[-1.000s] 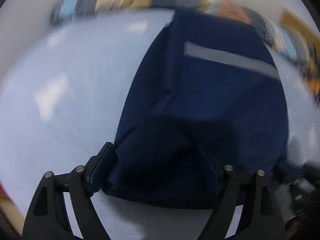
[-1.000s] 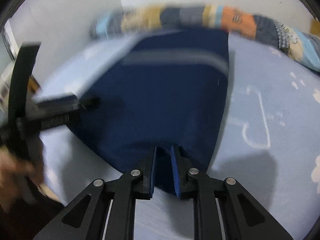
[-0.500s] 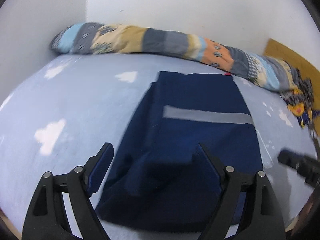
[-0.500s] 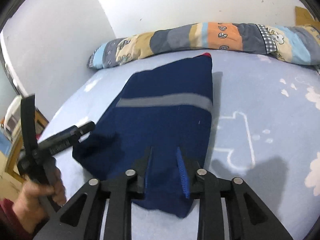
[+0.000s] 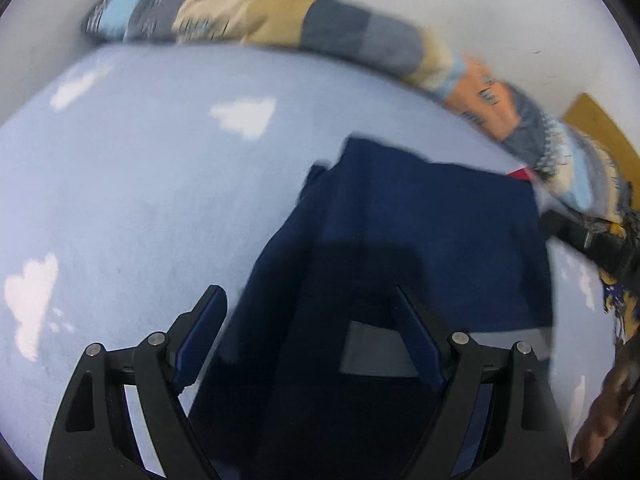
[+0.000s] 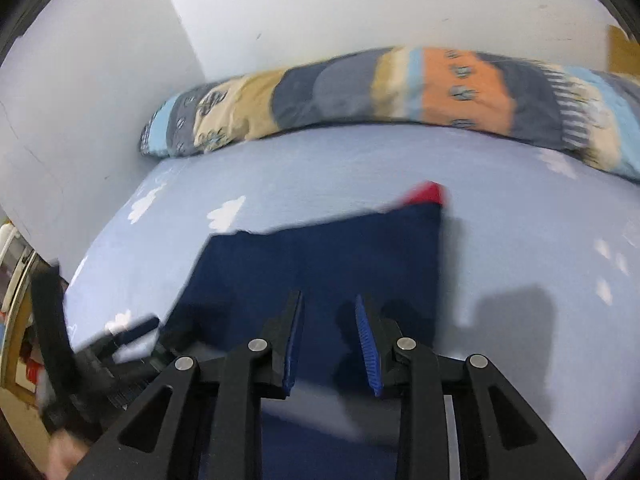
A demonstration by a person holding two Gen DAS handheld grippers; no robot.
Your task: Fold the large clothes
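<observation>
Your left gripper [image 5: 308, 316] stands wide open, gripping nothing; the folded navy garment [image 5: 420, 248] lies flat on the pale blue bedsheet [image 5: 140, 200], spreading between and ahead of its fingers. Your right gripper [image 6: 328, 320] has just been opening, its jaws now parted a little with nothing pinched; the garment lies beneath and beyond its blue pads [image 6: 366, 344]. No container is in view.

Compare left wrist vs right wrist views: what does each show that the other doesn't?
Left wrist only: the grey stripe on the navy garment, the left gripper with jaws wide, and the patterned yellow-blue cloth at the right edge.

Right wrist only: the room's wall corner and the right gripper, jaws partly apart, nothing pinched.

Both: the garment, its red corner, the cloud-print sheet and the patchwork bolster.
</observation>
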